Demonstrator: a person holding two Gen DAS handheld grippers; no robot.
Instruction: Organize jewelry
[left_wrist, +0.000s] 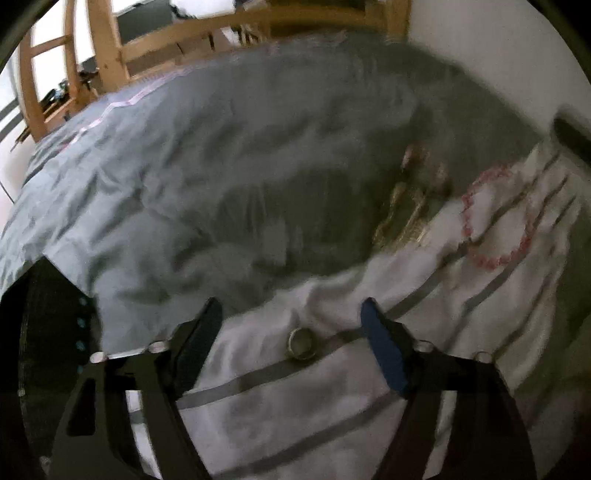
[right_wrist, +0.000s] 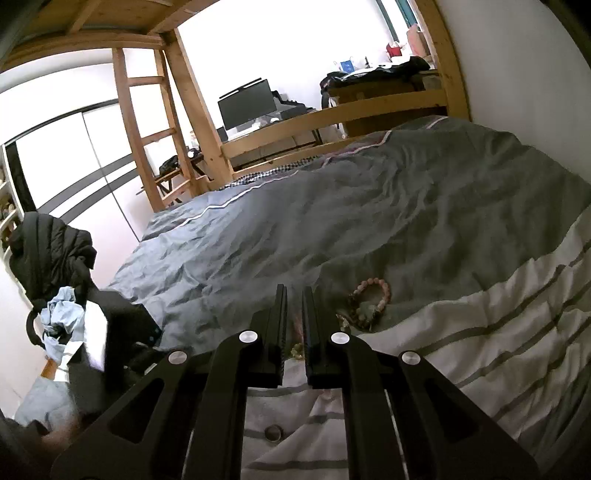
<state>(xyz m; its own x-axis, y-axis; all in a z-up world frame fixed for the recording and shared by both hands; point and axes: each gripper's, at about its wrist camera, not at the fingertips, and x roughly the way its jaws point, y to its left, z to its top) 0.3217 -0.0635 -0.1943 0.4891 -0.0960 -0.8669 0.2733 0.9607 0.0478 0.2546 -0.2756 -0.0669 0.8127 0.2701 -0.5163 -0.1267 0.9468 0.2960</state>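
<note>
A metal ring (left_wrist: 302, 343) lies on a white cloth with grey stripes (left_wrist: 280, 413), spread on a grey duvet (left_wrist: 229, 166). My left gripper (left_wrist: 291, 304) is open just above the cloth; the ring sits untouched between its fingers. A pink bracelet (left_wrist: 491, 260) rests on the cloth at the right, with blurred gold chains (left_wrist: 402, 218) at the cloth's edge. In the right wrist view my right gripper (right_wrist: 294, 290) is shut over the duvet (right_wrist: 369, 203). A beaded bracelet (right_wrist: 371, 295) lies to its right, and the ring (right_wrist: 274, 432) shows beneath it. Something pink shows through the slit; I cannot tell if it is held.
The bed's wooden frame (right_wrist: 332, 114) and ladder (right_wrist: 147, 140) rise beyond the duvet. A desk with a monitor (right_wrist: 245, 103) stands behind. At the left a black jacket (right_wrist: 48, 251) hangs over clothes, and a white wall (right_wrist: 517, 74) borders the right.
</note>
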